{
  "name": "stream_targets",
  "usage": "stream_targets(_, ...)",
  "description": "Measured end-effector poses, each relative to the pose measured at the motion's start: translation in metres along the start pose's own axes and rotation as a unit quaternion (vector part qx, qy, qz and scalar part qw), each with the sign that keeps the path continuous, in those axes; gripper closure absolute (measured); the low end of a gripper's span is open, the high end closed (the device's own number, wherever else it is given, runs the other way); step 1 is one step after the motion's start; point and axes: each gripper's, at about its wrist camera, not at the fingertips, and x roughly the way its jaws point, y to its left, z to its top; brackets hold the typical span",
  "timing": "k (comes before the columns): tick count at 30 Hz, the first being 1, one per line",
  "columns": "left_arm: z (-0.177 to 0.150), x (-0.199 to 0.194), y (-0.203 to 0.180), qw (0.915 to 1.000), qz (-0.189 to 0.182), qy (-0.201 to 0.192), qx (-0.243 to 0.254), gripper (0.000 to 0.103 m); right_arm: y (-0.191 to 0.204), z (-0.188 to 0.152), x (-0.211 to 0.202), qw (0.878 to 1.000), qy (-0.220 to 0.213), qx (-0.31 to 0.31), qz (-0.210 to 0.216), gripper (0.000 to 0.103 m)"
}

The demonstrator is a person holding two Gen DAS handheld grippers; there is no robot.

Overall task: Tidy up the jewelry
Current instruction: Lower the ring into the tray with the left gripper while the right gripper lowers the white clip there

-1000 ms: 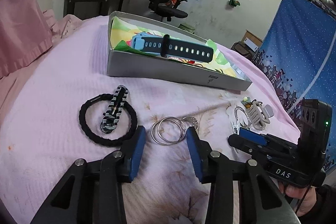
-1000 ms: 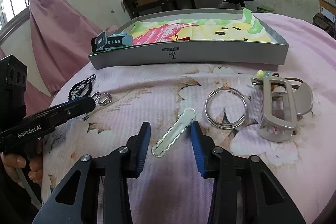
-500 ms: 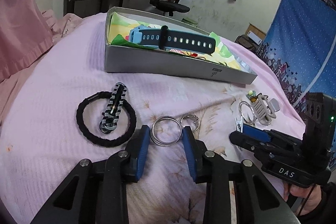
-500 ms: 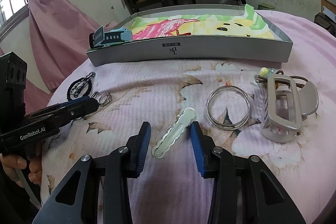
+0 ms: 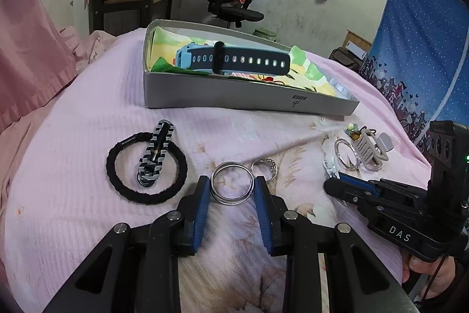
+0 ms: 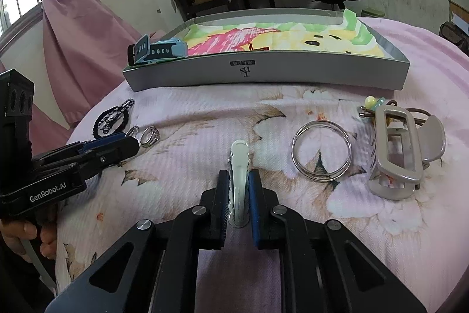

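From the left wrist camera: the left gripper [image 5: 231, 197] sits low over the pink bedspread [image 5: 88, 113], its blue pads flanking the paired thin silver hoop rings [image 5: 232, 183]. The jaws have just been closing, and the pads look to be touching the hoops' outer edges, though how firm that grip is I cannot tell. A smaller silver ring [image 5: 263, 168] lies just beside them, and the black braided hair tie [image 5: 146, 166], with a striped black-and-white clip [image 5: 155, 156] lying across it, is off to the left. Beyond stands the shallow grey cardboard box [image 5: 234, 100], with a blue-and-black watch [image 5: 234, 60] already inside.

Now the right wrist camera: the right gripper [image 6: 239, 189] has just snapped its jaws in, and they pinch the pale green scalloped hair clip [image 6: 239, 166] on edge between the pads. A large silver bangle [image 6: 321, 155] and a beige claw clip [image 6: 398, 154] wait to the right, both on the bedspread.

So it's the pick-up stage, both hands at once. I reckon the next move calls for lifting each piece straight off the fabric and carrying it over the box's near wall without the thin hoops slipping out.
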Motion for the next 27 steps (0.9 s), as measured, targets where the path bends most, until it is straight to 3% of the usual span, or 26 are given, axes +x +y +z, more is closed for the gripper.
stream_targets(6, -0.001, -0.015, 0.002, 0.9993, -0.023, -0.031, -0.003, 0.074, 0.003, -0.004, -0.012, 1.0, -0.019, -0.008, 0.002, 0.091)
stream_targets(15, 0.002, -0.03, -0.007, 0.9974, -0.03, -0.064, 0.015, 0.074, 0.012, 0.009, -0.033, 0.998, -0.058, -0.034, 0.007, 0.091)
stream_targets(21, 0.018, -0.04, -0.019, 0.9958, -0.036, -0.079, 0.03, 0.074, 0.009, 0.022, -0.04, 0.997, -0.076, -0.033, 0.007, 0.091)
stream_targets(27, 0.054, -0.04, -0.037, 0.9942, -0.043, -0.083, 0.052, 0.074, -0.001, 0.051, -0.044, 0.994, -0.101, -0.043, -0.008, 0.091)
